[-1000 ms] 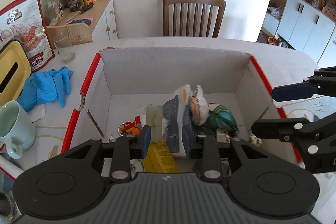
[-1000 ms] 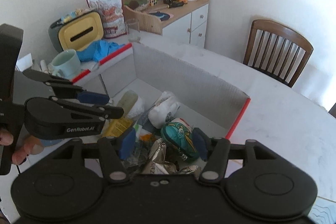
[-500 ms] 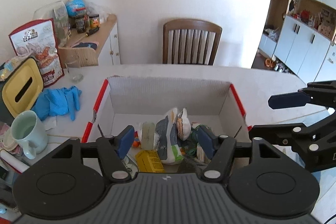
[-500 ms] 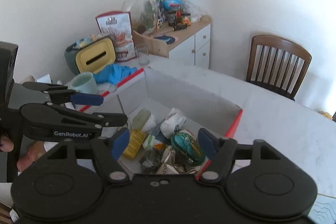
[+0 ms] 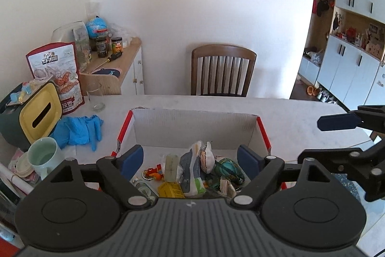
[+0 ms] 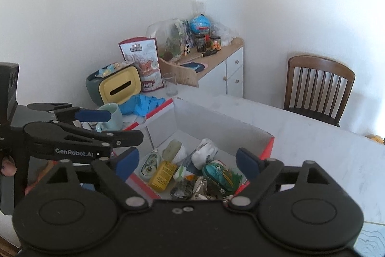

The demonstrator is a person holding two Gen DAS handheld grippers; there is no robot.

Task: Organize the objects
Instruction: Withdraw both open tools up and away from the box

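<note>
An open cardboard box (image 5: 192, 134) (image 6: 216, 122) with red edges sits on the white table, holding several small items: a yellow packet (image 6: 162, 175), a teal patterned pouch (image 6: 217, 176), a white soft toy (image 5: 207, 158), a pale bottle (image 5: 171, 164). My left gripper (image 5: 190, 159) hovers above the box's near side, its jaws opening with nothing between them. My right gripper (image 6: 186, 160) also hangs over the box, jaws opening and holding nothing. Each gripper shows at the edge of the other's view.
Left of the box lie blue gloves (image 5: 79, 129), a mint mug (image 5: 44, 158), a yellow-lidded tissue box (image 5: 39, 112), a snack bag (image 5: 57, 71) and a glass (image 5: 95, 98). A wooden chair (image 5: 222, 71) stands behind the table, a cluttered sideboard (image 5: 113, 64) at back left.
Both grippers rose and pulled back from the box, so it now looks smaller and lower. Both sets of jaws spread wider, and nothing is between them.
</note>
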